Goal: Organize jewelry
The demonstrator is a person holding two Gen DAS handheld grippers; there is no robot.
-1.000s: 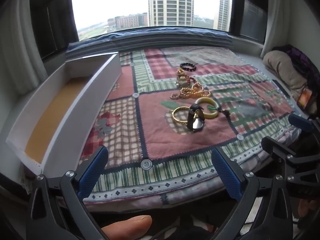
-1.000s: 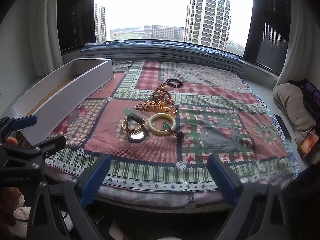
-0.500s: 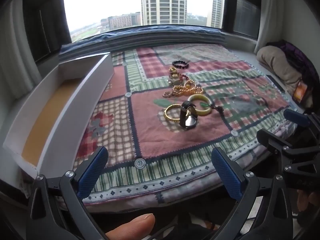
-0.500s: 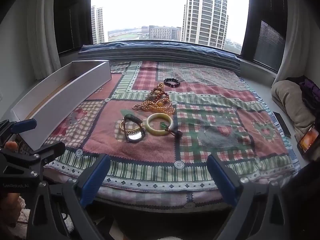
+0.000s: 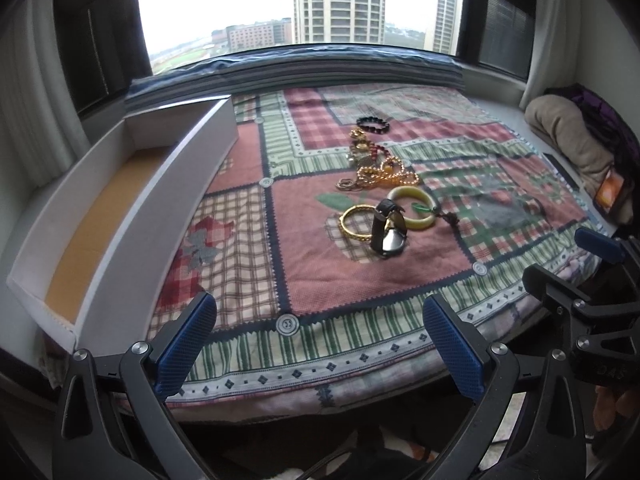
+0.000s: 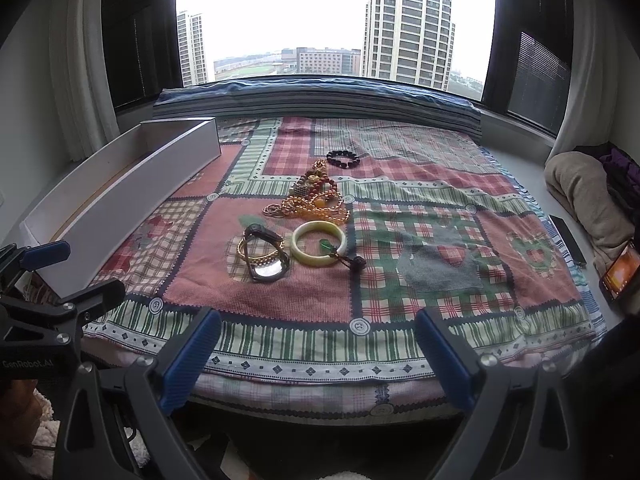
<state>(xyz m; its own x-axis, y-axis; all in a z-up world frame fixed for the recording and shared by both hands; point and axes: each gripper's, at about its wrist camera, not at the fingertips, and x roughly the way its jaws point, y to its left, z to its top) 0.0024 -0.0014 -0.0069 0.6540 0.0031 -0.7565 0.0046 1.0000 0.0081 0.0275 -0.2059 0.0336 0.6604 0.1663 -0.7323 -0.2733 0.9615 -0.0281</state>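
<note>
- Patchwork blanket [image 6: 420, 208] covers the surface below a window [image 6: 320, 16] facing tower blocks.
- White box [image 5: 132, 200], long and open-topped, lies along the blanket's left edge.
- Jewelry lies mid-blanket: black bead bracelet [image 6: 343, 159] farthest, gold chains [image 6: 316, 204], pale bangle [image 6: 318, 243], watch [image 6: 266, 256] resting over a gold bangle [image 5: 357, 224].
- Left gripper [image 5: 320, 344] and right gripper [image 6: 318, 354] hover at the near edge, jaws wide, holding nothing.

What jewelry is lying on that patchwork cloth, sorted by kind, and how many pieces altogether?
Rigid bangles: 2, one gold, one pale jade
Dark beaded bracelet: 1
Watch: 1
Tangled pile of gold and red bead strands: 1 heap, strands too knotted to count
Total: 4 separate pieces plus the heap
</note>
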